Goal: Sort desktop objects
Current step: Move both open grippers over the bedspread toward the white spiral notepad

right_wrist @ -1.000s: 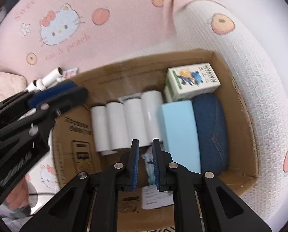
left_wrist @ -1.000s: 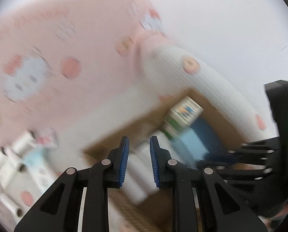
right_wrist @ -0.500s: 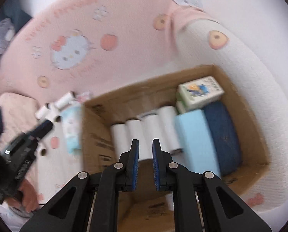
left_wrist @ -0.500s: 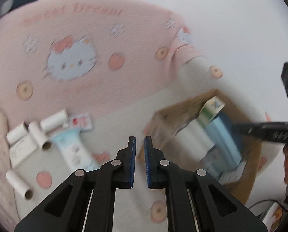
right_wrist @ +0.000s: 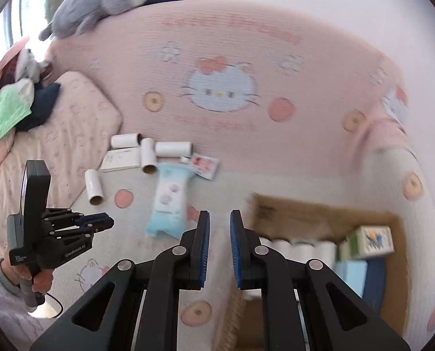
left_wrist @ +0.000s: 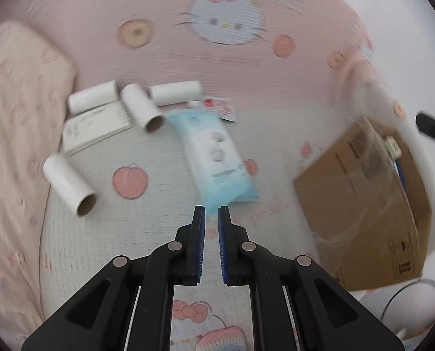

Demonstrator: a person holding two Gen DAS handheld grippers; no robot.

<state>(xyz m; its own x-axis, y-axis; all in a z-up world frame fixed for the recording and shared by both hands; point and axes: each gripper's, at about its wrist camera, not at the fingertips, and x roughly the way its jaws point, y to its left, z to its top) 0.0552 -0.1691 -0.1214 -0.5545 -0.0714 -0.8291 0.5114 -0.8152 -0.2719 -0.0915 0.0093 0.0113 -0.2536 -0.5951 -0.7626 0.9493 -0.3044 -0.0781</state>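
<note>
left gripper (left_wrist: 211, 207) – jaws nearly together, nothing between, tips just short of blue wipes pack (left_wrist: 217, 158) at 12 o'clock | right gripper (right_wrist: 219, 213) – pressed together, empty | loose paper rolls (left_wrist: 68, 185) at 10 o'clock of the pack | cardboard box (left_wrist: 360, 204) at 3 o'clock – rolls, blue items, small carton inside

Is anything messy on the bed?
Yes. Four white rolls lie scattered at different angles beside a notepad and a blue wipes pack, while other rolls stand tidy in the cardboard box.
</note>
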